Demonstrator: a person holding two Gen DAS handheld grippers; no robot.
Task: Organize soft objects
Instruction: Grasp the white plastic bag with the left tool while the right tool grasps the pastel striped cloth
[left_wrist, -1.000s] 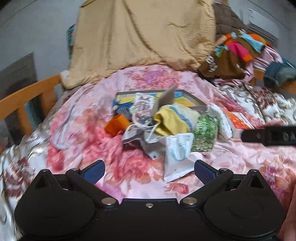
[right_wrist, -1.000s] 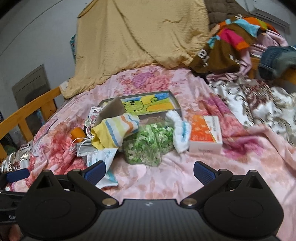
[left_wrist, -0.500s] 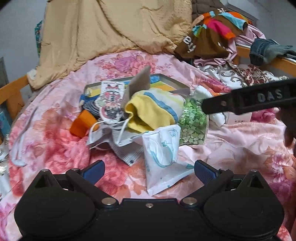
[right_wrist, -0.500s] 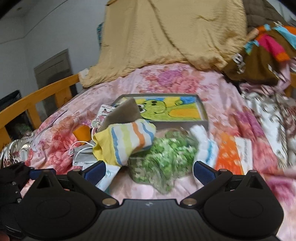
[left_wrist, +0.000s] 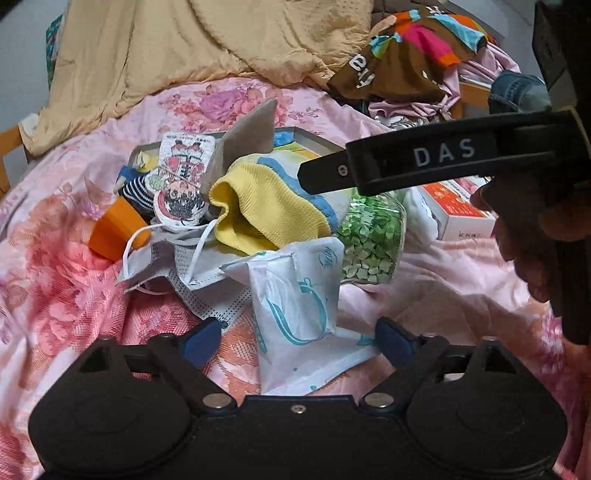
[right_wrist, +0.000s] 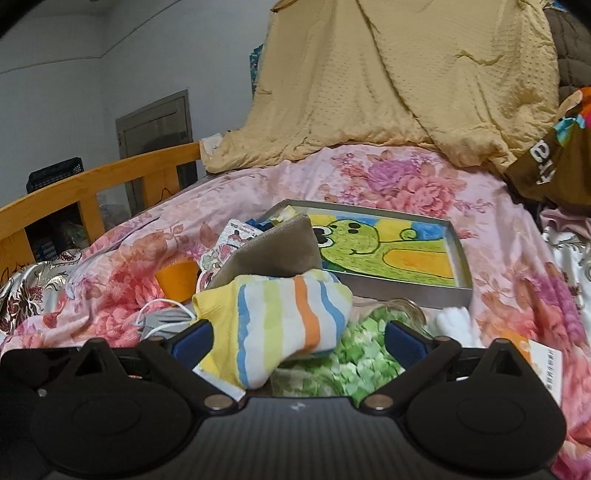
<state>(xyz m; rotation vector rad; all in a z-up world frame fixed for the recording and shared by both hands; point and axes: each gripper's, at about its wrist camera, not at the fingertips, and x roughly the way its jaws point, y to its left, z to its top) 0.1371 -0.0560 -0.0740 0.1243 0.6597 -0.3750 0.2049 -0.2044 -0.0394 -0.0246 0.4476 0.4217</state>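
A pile of soft things lies on the pink floral bedspread (left_wrist: 66, 295). A yellow striped sock (left_wrist: 266, 206) sits on top; it also shows in the right wrist view (right_wrist: 280, 317). My right gripper (right_wrist: 297, 341) is open, its blue pads either side of the sock, not closed on it. My left gripper (left_wrist: 297, 338) is open over a white mask packet (left_wrist: 299, 295), beside grey face masks (left_wrist: 192, 266). The right gripper's finger (left_wrist: 406, 162) crosses the left wrist view above the sock.
A glass jar of green paper bits (left_wrist: 373, 240) lies beside the sock. An orange cup (left_wrist: 114, 229), a cartoon card (left_wrist: 181, 173), a grey tray with a frog picture (right_wrist: 388, 254) and an orange box (left_wrist: 454, 210) lie around. A tan blanket (right_wrist: 388, 85) hangs behind.
Both grippers have moved in closer to the pile. The right gripper now straddles the striped sock, and its finger reaches further left across the left wrist view.
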